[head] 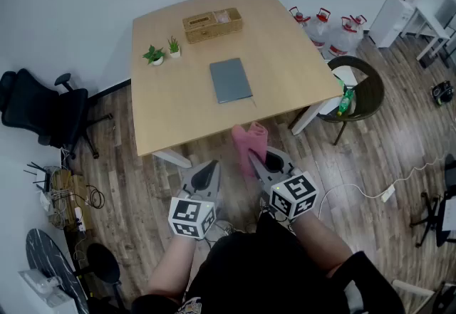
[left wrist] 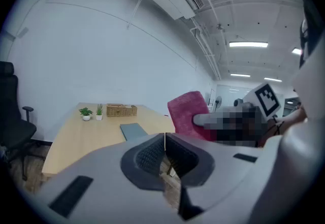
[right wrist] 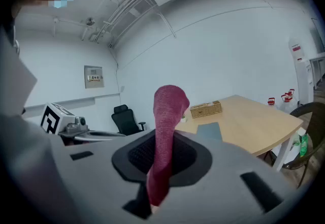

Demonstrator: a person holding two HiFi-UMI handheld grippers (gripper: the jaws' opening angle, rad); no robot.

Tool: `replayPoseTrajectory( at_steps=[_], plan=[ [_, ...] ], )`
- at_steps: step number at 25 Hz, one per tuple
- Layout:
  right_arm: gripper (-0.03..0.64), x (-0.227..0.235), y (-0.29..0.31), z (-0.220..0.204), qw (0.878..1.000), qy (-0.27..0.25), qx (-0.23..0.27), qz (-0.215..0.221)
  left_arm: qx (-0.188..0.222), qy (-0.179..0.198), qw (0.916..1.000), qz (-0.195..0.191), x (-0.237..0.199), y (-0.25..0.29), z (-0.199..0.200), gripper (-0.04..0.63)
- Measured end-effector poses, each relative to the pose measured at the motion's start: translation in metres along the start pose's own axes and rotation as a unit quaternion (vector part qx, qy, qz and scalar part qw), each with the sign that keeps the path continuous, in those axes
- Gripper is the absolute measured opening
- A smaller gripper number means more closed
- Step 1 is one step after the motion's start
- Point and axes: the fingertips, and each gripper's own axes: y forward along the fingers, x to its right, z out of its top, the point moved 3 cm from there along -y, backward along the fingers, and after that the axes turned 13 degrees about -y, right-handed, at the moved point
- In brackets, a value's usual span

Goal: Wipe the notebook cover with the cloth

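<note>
Two grippers: left gripper (left wrist: 165,141) with jaws closed empty, right gripper (right wrist: 161,156) with jaws pinching the cloth (right wrist: 170,106).

Left gripper (head: 214,165) closed (right gripper (head: 256,161) clamped)

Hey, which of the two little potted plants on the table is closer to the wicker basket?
The plant with upright, spiky leaves; it stands just off the wicker basket. The bushier plant sits beyond it, farther from the basket.

Even, bright light leaves soft shadows under the table (head: 178,92). Ceiling lights (left wrist: 248,44) glare high to its right. Both gripper views bend and darken at their edges.
</note>
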Motion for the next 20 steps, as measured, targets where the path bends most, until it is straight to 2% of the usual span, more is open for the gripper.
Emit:
replayPoseTrajectory(
  at_steps=[20],
  plan=[
    [0.058,0.060,0.000,0.004,1.000,0.008,0.007,0.022,0.012,-0.005,0.9995,0.030,0.016,0.045,0.008,0.019]
  ],
)
